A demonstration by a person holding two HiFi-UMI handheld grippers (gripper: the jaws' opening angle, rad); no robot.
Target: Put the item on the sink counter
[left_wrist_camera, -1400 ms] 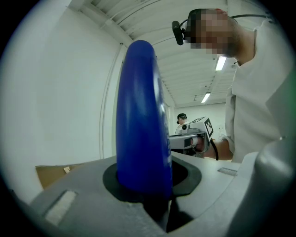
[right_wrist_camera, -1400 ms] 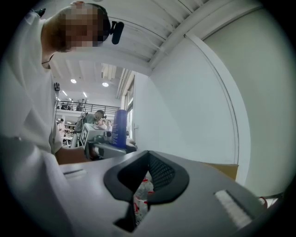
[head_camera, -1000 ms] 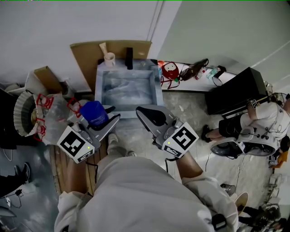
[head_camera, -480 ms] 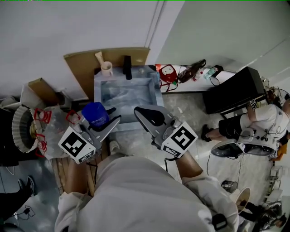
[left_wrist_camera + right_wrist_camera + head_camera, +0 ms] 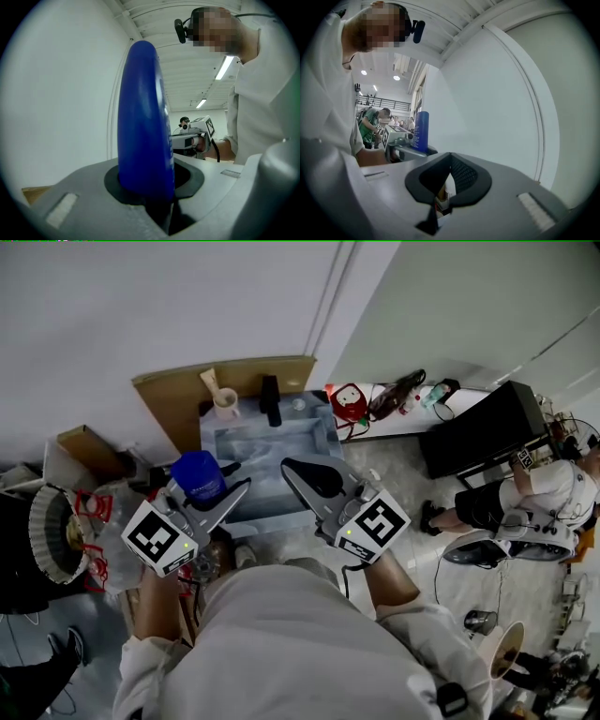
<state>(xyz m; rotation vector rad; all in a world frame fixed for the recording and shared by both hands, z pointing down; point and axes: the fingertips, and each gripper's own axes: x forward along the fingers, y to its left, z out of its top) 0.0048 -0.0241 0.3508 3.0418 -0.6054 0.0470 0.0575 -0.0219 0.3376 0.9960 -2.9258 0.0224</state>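
The left gripper [image 5: 217, 495] clamps what looks like a blue bottle [image 5: 198, 473], held in the air just short of the sink counter [image 5: 324, 432], while the right gripper [image 5: 311, 480] is closed and empty; the next move calls for reaching forward and lowering the bottle onto the counter's rim.

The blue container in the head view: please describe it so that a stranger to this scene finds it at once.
Find the pale grey sink against the white wall, then go to its near left corner. There the left tongs are shut on a blue container. It is the only deep blue thing; the cup and the tap at the sink's back are cream and black.
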